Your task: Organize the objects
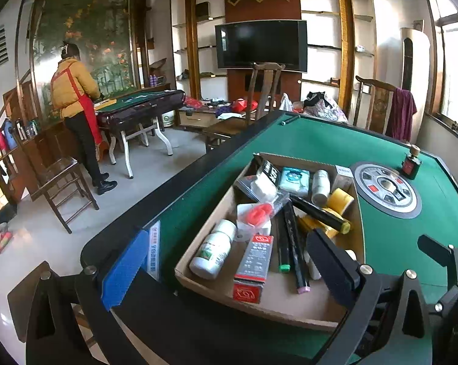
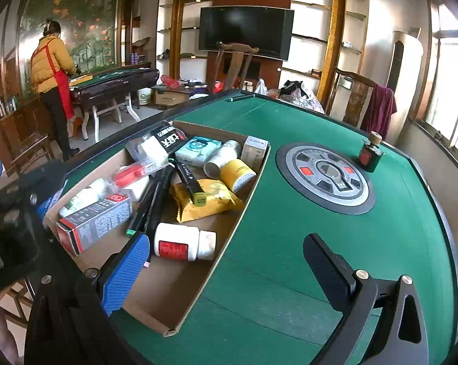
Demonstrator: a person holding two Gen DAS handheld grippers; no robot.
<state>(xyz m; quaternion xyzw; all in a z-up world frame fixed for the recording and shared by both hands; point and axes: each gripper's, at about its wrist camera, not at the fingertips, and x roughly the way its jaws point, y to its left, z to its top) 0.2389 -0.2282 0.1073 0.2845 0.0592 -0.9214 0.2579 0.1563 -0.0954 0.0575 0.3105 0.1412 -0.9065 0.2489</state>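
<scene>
**Cardboard tray nearly full as both hand-held grippers are hovering empty**

Cardboard tray [image 2: 229, 234] is sitting on the green-felt bench [image 2: 305, 228], crowded with bottles, boxes, markers and a yellow packet [image 2: 210, 199], while a small dark ink bottle [image 2: 370, 156] is standing apart beyond the round centre console [image 2: 324, 178] and a dark pen [image 2: 241, 98] is lying at the far edge. Those two look to be the items left to gather.

Risks are looming: the ink bottle is standing upright with a stopper on top, so a pinch placed high or off-centre could be tipping it onto the felt. The tray is already crowded, and a white pill bottle [image 2: 184, 241] is lying on its side, free to roll if anything is dropped against it.

The right hand-held gripper [image 2: 225, 254] is hanging wide open, holding nothing, its blue finger over the tray's near end and its black finger over bare felt. The left hand-held gripper [image 1: 229, 258] is likewise spread wide and empty, straddling the tray's left side, its blue finger outside the wall and apparently touching nothing.
</scene>
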